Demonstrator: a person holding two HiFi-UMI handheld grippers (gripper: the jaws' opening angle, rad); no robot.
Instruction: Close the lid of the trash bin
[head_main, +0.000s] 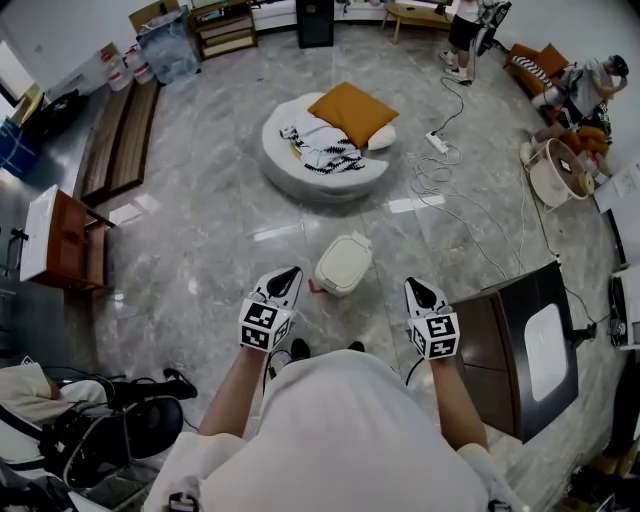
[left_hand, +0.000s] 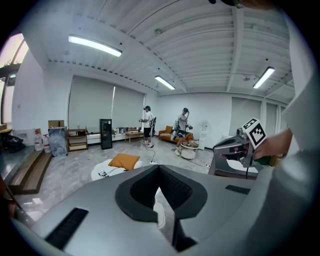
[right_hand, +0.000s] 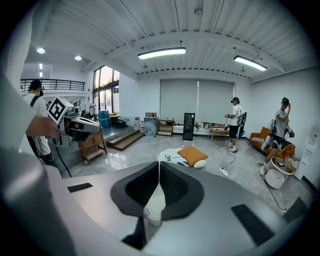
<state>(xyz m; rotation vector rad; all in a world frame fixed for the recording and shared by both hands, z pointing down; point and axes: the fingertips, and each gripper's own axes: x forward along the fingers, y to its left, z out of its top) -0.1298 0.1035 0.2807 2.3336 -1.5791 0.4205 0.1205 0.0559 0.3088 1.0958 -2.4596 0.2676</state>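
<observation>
A grey marble floor (head_main: 200, 230) gleams under long ceiling lights (right_hand: 161, 52). Mid-room sits a round white pouf (head_main: 292, 172) with an orange cushion (head_main: 352, 110) and a patterned cloth (head_main: 322, 148) on it. Wooden steps (head_main: 122, 135) run along the left, with a wooden cabinet (head_main: 75, 250) near them. A black cabinet (head_main: 315, 22) and a shelf (head_main: 226, 28) stand by the far wall (right_hand: 252, 100), where pale blinds (right_hand: 197, 102) hang. An orange sofa (head_main: 533, 68) stands far right.
</observation>
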